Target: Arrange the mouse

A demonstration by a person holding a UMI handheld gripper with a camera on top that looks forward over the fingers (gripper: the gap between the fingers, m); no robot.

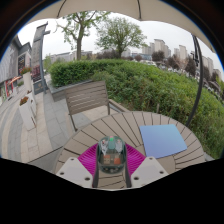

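Note:
A translucent grey-green mouse (111, 150) with coloured parts showing through its shell sits between my fingers. My gripper (111, 162) is shut on it, with the magenta pads (89, 158) pressing on its two sides. It is held over the near part of a round wooden slatted table (118, 124). A blue square mouse pad (161, 139) lies flat on the table, ahead and to the right of the fingers, with nothing on it.
A wooden slatted chair (86, 98) stands behind the table on the left. A green hedge (150, 85) runs beyond the table to the right. A paved terrace (30, 125) lies to the left, with more furniture far off.

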